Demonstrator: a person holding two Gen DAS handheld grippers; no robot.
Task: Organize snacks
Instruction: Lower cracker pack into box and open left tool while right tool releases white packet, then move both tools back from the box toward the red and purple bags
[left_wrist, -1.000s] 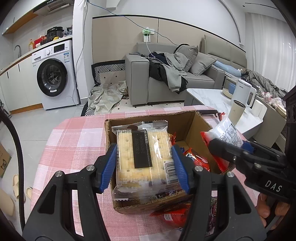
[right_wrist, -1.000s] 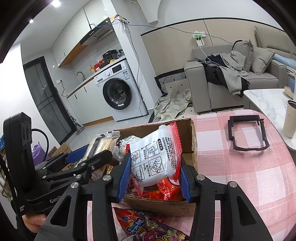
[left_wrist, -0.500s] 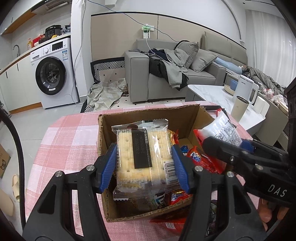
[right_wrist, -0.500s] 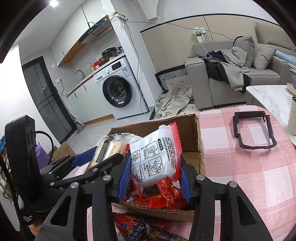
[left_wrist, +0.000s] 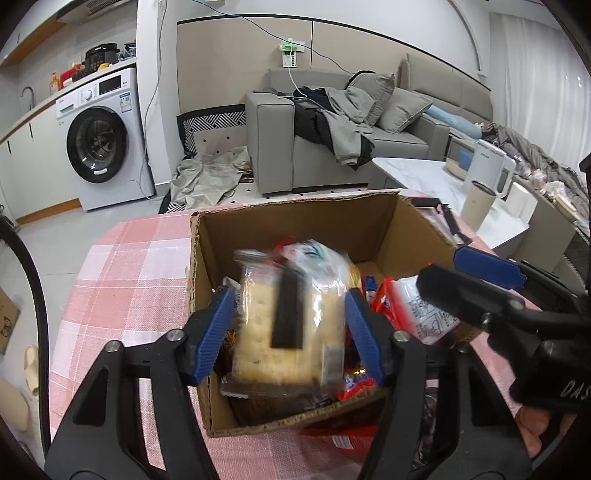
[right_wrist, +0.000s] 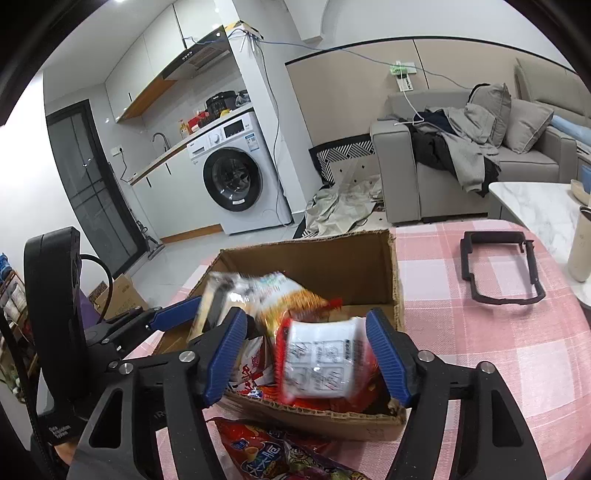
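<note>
An open cardboard box (left_wrist: 384, 221) (right_wrist: 332, 254) with several snack packs stands on the pink checked tablecloth. My left gripper (left_wrist: 290, 317) is open over the box; a clear pack of biscuits (left_wrist: 284, 332), blurred, is dropping between its blue pads. My right gripper (right_wrist: 308, 354) is open too; a white and red snack bag (right_wrist: 319, 363), blurred, falls between its pads into the box. The right gripper shows in the left wrist view (left_wrist: 484, 269), the left one in the right wrist view (right_wrist: 173, 314).
More snack packs (right_wrist: 266, 454) lie on the cloth in front of the box. A black frame (right_wrist: 498, 266) lies right of it. A cup (left_wrist: 478, 205) and a kettle (left_wrist: 487, 166) stand on a marble table to the right.
Both grippers moved lower over the box and opened. The biscuit pack and the white and red bag slipped free and are falling into the box.
</note>
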